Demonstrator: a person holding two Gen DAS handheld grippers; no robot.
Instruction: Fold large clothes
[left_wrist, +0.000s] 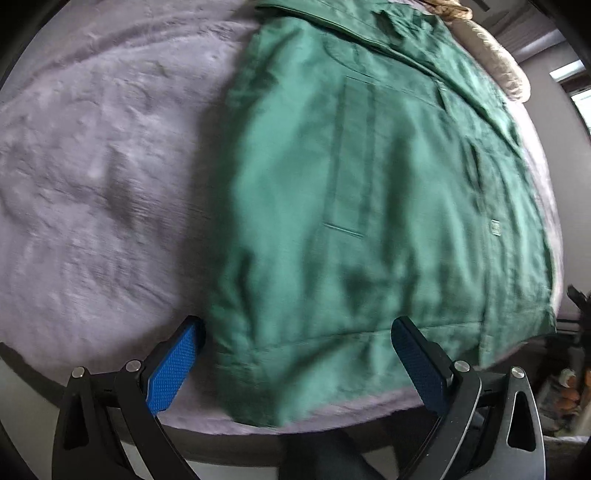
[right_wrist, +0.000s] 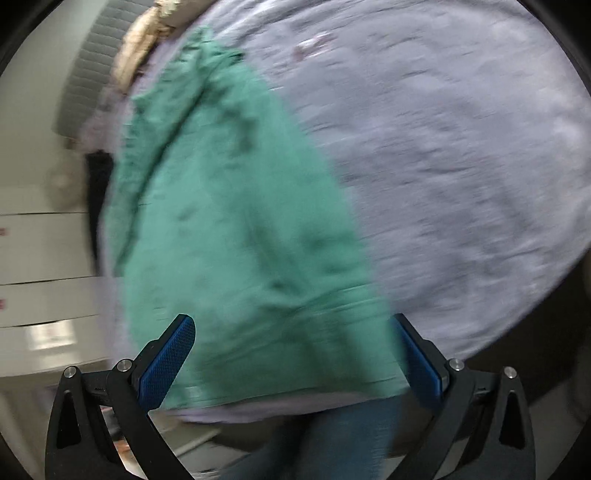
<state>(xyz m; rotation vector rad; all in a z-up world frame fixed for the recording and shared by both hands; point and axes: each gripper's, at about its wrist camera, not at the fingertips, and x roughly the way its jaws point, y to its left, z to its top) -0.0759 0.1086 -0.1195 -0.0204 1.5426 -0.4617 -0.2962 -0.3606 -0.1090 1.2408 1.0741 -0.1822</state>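
A large green jacket (left_wrist: 369, 184) lies spread on a lilac fuzzy blanket (left_wrist: 92, 166), collar at the far end and hem toward me. My left gripper (left_wrist: 297, 328) hovers open above the near hem, its blue pads (left_wrist: 170, 369) wide apart with nothing between them. In the right wrist view the same green jacket (right_wrist: 236, 229) runs up the left half of the blanket (right_wrist: 461, 166). My right gripper (right_wrist: 291, 325) is open over the jacket's near edge and holds nothing. Both views are blurred by motion.
A beige knitted item (left_wrist: 498, 62) lies past the jacket's collar, also seen as beige fabric (right_wrist: 140, 48). White stacked boxes (right_wrist: 40, 266) stand left of the bed. A person's blue-trousered leg (right_wrist: 332, 435) shows below the bed edge. Cluttered small objects (left_wrist: 565, 391) sit at the right.
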